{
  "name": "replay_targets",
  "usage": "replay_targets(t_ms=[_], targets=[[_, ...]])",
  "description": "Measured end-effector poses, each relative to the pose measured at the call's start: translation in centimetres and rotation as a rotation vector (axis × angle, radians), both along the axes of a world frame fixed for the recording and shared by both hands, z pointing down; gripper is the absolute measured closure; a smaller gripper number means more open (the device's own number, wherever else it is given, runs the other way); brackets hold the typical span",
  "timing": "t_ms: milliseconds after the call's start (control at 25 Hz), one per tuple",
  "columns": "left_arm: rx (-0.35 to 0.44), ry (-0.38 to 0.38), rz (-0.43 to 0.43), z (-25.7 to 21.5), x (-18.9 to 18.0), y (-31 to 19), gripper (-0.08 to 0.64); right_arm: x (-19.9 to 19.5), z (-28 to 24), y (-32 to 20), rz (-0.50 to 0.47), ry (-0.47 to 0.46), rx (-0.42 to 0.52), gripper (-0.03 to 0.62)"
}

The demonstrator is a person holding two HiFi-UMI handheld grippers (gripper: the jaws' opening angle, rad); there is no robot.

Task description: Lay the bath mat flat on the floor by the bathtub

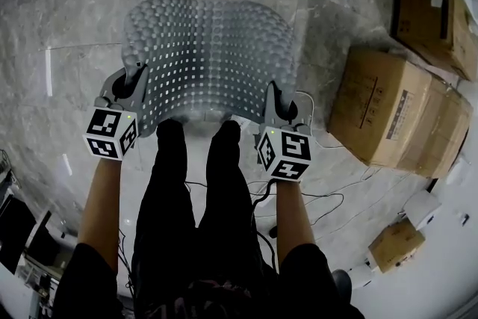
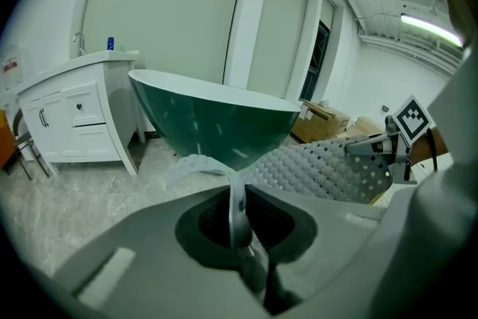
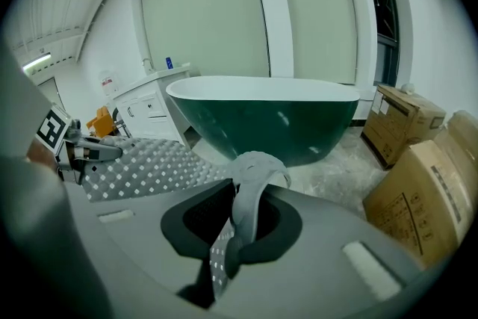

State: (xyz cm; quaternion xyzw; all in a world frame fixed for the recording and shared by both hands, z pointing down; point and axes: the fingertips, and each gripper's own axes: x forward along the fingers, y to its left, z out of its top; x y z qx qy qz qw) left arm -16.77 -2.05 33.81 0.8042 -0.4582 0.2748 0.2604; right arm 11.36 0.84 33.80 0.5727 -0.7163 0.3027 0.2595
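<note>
Grey bath mat (image 1: 209, 56), bumpy with a grid of pale holes; teal bathtub (image 2: 216, 127); seemingly marbled floor (image 1: 75, 19).

No words or numbers can be read anywhere. The big cardboard box (image 1: 388, 104) carries a pale label (image 1: 401, 114) with dark print, too small to make out, and its side in the right gripper view shows only faint, blurred lines. The marker cubes (image 1: 110, 133) bear black-and-white square patterns, not letters. A red-and-white wall sticker (image 3: 108, 80) is blurred.
</note>
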Motion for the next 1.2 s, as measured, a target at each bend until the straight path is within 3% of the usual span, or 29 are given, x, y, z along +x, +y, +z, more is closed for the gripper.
replay_targets(t_ms=[680, 1200], targets=[[-0.041, -0.033, 0.032, 9.5, -0.2, -1.3, 0.538, -0.7, 8.8, -0.7, 0.043, -0.056, -0.064, 0.548], [-0.095, -0.062, 0.023, 17.4, -1.3, 0.5, 0.538, -1.4, 16.1, 0.8, 0.04, -0.056, -0.109, 0.548]])
